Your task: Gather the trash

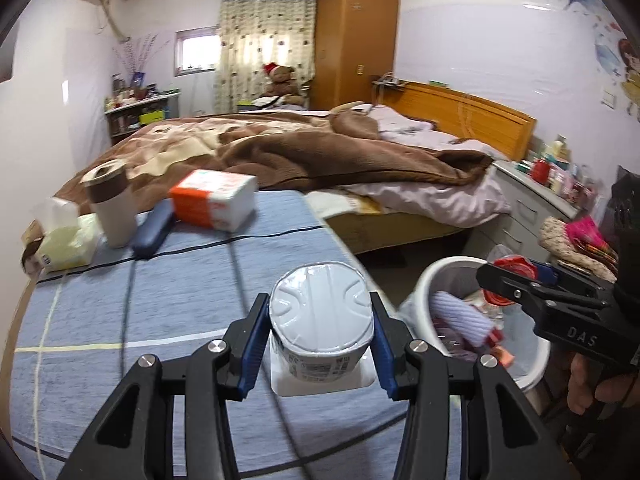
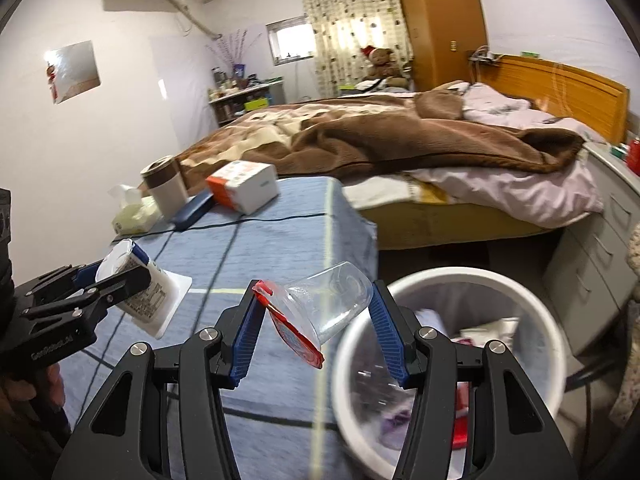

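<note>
White plastic yogurt cup [image 1: 322, 312] and clear plastic cup [image 2: 334, 300] are each held by a gripper beside the bin.

The foil-sealed yogurt cup is clamped between the fingers of the left gripper [image 1: 320, 344] above the blue striped tabletop [image 1: 160, 320]. The clear cup, with its red peeled lid [image 2: 294, 334] hanging, is gripped on its side by the right gripper [image 2: 316, 328] at the tabletop edge, just beside the white trash bin [image 2: 520, 300], which is already partly filled. Open floor is seen between bin and bed [image 2: 400, 140].

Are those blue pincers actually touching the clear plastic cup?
Touching: the right wrist view shows the right gripper's blue pads pressed against both sides of the clear cup.
</note>
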The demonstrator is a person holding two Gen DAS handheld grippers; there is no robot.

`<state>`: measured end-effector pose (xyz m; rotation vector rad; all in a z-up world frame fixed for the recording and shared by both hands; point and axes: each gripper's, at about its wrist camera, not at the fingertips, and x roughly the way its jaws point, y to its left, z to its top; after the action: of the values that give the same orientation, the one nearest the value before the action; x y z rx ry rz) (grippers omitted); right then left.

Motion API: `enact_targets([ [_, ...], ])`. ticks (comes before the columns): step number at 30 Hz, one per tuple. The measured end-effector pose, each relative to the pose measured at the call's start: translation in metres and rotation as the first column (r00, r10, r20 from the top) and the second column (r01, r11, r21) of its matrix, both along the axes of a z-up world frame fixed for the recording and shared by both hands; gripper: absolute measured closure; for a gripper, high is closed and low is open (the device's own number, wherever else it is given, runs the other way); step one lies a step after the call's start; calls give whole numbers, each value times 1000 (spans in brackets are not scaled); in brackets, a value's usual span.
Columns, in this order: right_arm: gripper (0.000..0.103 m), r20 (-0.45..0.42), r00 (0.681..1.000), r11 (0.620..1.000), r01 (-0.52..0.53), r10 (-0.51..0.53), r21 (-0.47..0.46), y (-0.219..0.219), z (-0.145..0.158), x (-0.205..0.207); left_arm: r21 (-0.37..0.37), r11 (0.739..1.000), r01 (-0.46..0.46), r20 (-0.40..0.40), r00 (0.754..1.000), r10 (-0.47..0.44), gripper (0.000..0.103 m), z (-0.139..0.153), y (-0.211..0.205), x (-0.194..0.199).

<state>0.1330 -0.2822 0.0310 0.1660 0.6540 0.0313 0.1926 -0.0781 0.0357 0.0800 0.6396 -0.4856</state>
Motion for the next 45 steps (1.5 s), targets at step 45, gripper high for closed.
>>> enact_targets([
  [45,35,-142,967,977,211,-214,-32,-112,-45,-19,-33,979,201,-86,975,-203,34,-38,-138,-27],
])
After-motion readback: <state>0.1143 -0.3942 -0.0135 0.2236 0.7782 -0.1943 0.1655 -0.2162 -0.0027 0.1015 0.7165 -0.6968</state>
